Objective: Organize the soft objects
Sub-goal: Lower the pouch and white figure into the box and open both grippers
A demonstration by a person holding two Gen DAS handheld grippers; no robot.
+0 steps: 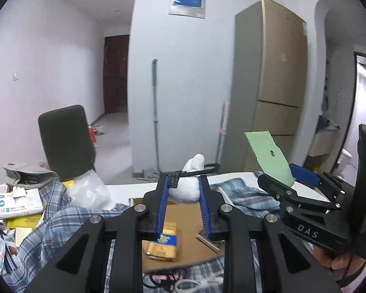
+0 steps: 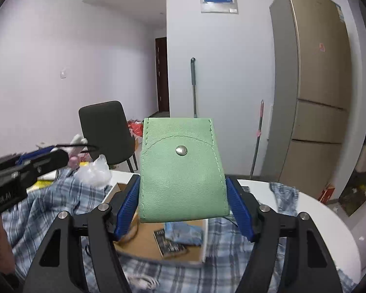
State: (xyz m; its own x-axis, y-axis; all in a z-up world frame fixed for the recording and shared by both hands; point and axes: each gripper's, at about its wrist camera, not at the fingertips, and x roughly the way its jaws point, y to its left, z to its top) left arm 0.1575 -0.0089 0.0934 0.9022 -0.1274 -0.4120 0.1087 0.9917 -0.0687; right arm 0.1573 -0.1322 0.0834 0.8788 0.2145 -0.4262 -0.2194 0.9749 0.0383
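Note:
My left gripper (image 1: 183, 182) is shut on a white soft toy (image 1: 186, 189) that has a black loop and a dark tag; the toy's tip pokes up past the blue pads. My right gripper (image 2: 183, 183) is shut on a green snap-button pouch (image 2: 181, 168), held upright between its blue pads. The right gripper (image 1: 290, 183) with the pouch (image 1: 270, 157) also shows at the right of the left wrist view. The left gripper (image 2: 68, 153) appears at the left of the right wrist view. Both hang above an open cardboard box (image 2: 146, 241).
A blue plaid cloth (image 2: 48, 210) covers the white round table (image 2: 329, 210) around the box. A gold packet (image 1: 162, 243) and a dark booklet (image 2: 170, 244) lie in the box. Boxes and papers (image 1: 17, 202) pile at the left. A dark chair (image 1: 66, 141) stands behind.

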